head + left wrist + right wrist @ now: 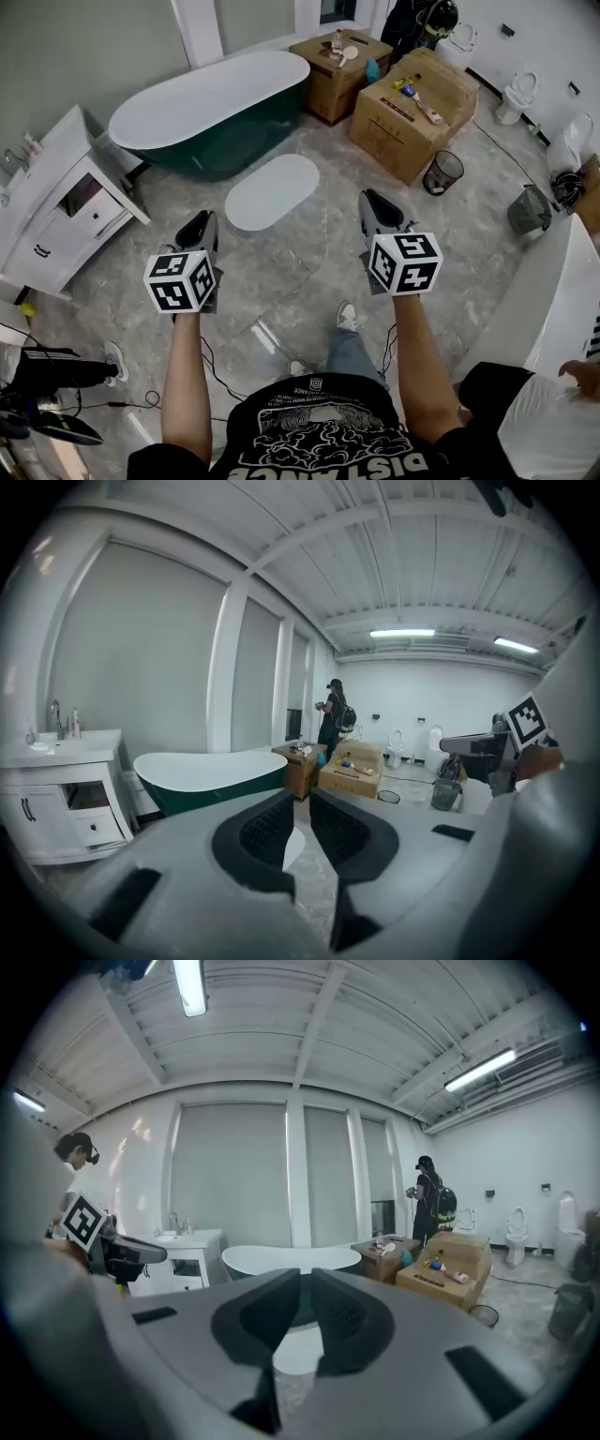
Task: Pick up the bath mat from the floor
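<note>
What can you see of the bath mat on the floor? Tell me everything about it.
The bath mat is a plain white oval with rounded ends. It looks thin and smooth, with no visible pattern. It lies flat and unfolded on the grey marbled floor, close beside the dark green bathtub, with its long axis at a slant. Nothing rests on it, and only the floor touches it.

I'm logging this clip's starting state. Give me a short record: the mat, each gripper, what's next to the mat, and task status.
bath mat: white oval, flat on the floor, untouched
next to mat: green bathtub, just behind it
left gripper: jaws shut, empty, held in the air short of the mat
right gripper: jaws shut, empty, clear of the mat
task status: pickup not yet begun
</note>
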The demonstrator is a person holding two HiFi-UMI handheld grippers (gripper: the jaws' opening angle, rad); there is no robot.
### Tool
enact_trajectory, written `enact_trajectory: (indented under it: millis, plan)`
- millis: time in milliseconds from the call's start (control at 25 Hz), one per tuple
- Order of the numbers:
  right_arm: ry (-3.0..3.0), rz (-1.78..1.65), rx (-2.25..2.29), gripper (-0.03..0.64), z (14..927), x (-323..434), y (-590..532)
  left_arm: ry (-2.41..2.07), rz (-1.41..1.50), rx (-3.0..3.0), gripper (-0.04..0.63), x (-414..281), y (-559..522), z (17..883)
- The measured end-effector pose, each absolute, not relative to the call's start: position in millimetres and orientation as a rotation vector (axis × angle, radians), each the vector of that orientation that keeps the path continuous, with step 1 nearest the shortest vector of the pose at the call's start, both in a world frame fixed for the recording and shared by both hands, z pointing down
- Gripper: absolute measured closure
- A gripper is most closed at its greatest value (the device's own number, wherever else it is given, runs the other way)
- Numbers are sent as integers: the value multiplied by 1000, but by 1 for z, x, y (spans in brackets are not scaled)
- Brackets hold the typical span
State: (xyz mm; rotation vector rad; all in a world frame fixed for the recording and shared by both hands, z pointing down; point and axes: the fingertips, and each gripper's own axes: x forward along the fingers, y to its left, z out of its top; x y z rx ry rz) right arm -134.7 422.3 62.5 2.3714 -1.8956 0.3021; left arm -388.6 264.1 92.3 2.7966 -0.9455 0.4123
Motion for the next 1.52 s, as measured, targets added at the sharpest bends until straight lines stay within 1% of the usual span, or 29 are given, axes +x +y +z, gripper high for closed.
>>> enact_trajectory:
  millis: [280, 640, 920, 1120, 1520]
  plan:
    - [-1922, 311, 2353, 532, 71, -75, 393, -1026, 400, 2761, 479, -347, 232, 95]
    - [-2008, 335, 2265, 497, 74, 31, 336, -1182, 403, 2664, 422, -271, 185, 96]
    - [-2093, 363, 2171, 443, 78, 100, 293, -1327, 398, 2580, 373, -229, 157, 94]
    - [-2139, 378, 2123, 400, 79, 129, 270, -1387, 400, 2553, 359, -209, 148, 90]
    - [-2190, 408, 2068, 376, 96, 151, 221, -1458, 405, 2507, 334, -204, 115, 99]
